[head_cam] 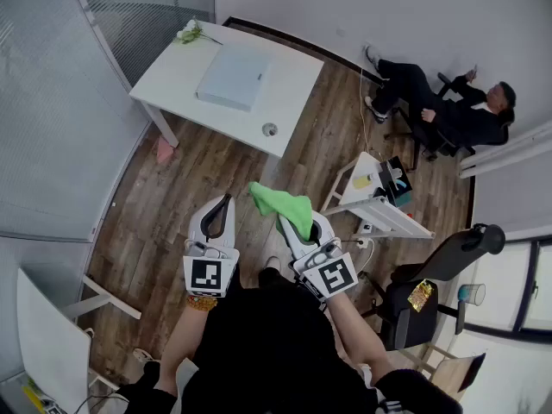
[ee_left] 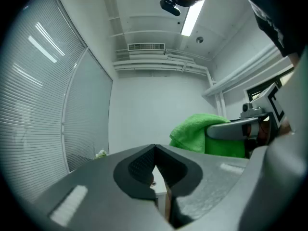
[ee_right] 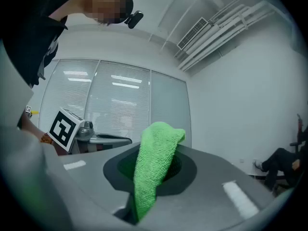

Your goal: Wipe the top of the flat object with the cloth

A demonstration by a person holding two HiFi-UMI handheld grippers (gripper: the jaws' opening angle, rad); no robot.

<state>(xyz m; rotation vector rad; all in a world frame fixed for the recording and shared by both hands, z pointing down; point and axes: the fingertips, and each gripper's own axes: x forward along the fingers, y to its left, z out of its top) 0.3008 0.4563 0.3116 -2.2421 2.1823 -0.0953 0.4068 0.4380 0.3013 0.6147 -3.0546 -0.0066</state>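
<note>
The green cloth (ee_right: pixel 153 167) is soft and fuzzy. The left gripper (ee_left: pixel 154 151) is dull grey plastic with rough black pads (ee_left: pixel 138 167). The floor (head_cam: pixel 207 175) is wood planks. The white table (head_cam: pixel 168 76) looks smooth. The flat object (head_cam: pixel 231 78) seems matt, maybe plastic.

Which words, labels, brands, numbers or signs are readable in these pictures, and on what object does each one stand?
No text is readable.
Left marker cube: black-and-white pattern only, no letters.
Right marker cube: the same.
Box on the small white table: print too small to read.
Gold packet on the chair: too blurred.
Green cloth: no label visible.
</note>
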